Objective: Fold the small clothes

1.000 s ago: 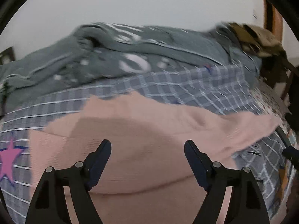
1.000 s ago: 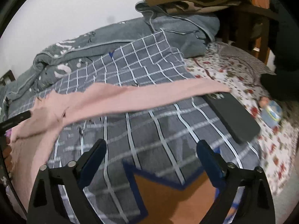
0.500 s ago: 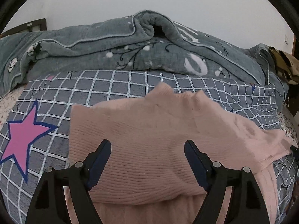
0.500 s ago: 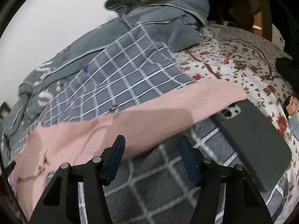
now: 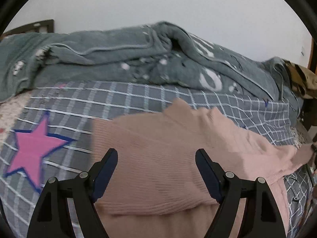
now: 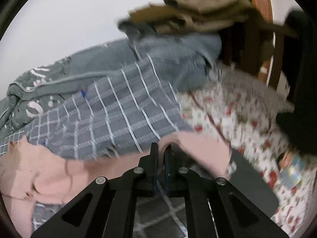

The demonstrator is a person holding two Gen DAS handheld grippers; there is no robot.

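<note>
A pink ribbed sweater (image 5: pixel 164 158) lies on a grey checked bedspread (image 5: pixel 118 97), partly folded, with one sleeve (image 5: pixel 281 158) stretching to the right. My left gripper (image 5: pixel 156 158) is open and empty, its fingers hovering over the sweater's body. In the right wrist view my right gripper (image 6: pixel 161 148) is shut on the pink sleeve (image 6: pixel 198 146) near its cuff. The rest of the sweater (image 6: pixel 39 170) trails to the left.
A rumpled grey-green blanket (image 5: pixel 138 59) lies along the wall behind. A pink star (image 5: pixel 33 148) marks the bedspread at left. A black phone (image 6: pixel 249 182) lies under the sleeve end. A floral sheet (image 6: pixel 247 115) and a wooden chair with brown clothes (image 6: pixel 198 10) are at right.
My right gripper has closed on the pink sleeve near the cuff. My left gripper has stayed open and turned slightly left over the sweater.
</note>
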